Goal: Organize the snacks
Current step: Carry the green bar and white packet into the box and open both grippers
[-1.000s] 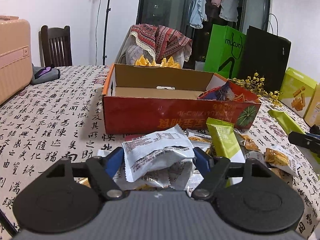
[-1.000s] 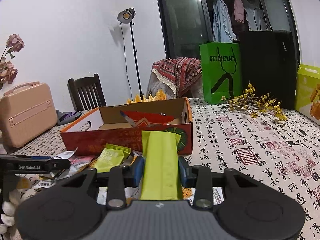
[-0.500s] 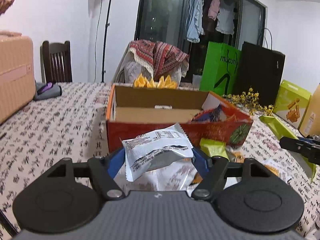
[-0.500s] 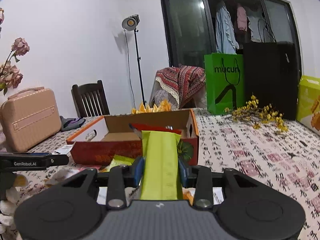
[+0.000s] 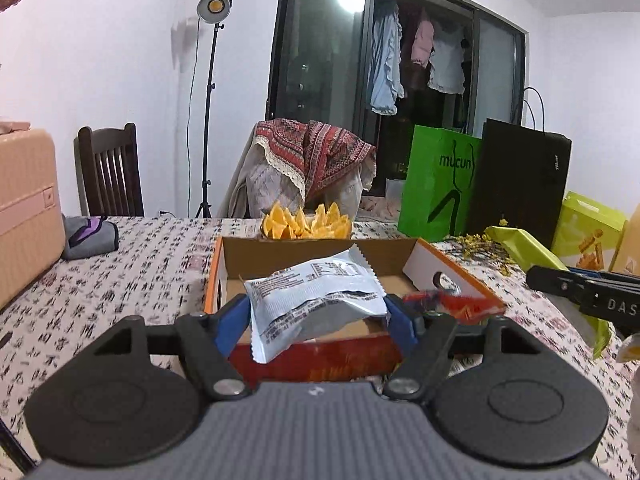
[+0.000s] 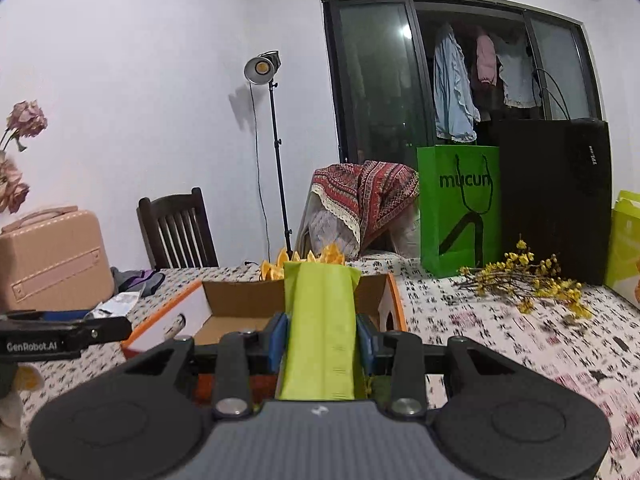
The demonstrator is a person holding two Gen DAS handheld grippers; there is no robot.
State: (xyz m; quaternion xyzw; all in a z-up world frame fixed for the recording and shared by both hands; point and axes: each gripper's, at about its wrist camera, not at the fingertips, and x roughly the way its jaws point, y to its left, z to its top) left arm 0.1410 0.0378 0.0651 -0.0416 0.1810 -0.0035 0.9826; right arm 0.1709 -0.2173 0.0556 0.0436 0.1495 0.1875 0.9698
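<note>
Calligraphy-print cloth covers the bench, where an open orange cardboard box sits. Left claw grips a white snack packet above the box's near edge. Right claw clamps a green snack packet upright before the box.

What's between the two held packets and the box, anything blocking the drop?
Nothing visible. The left gripper holds the white packet above the box's near wall, the open floor just beyond. The right gripper holds the green packet before the same opening. Red packets lie only in the box's right corner.
</note>
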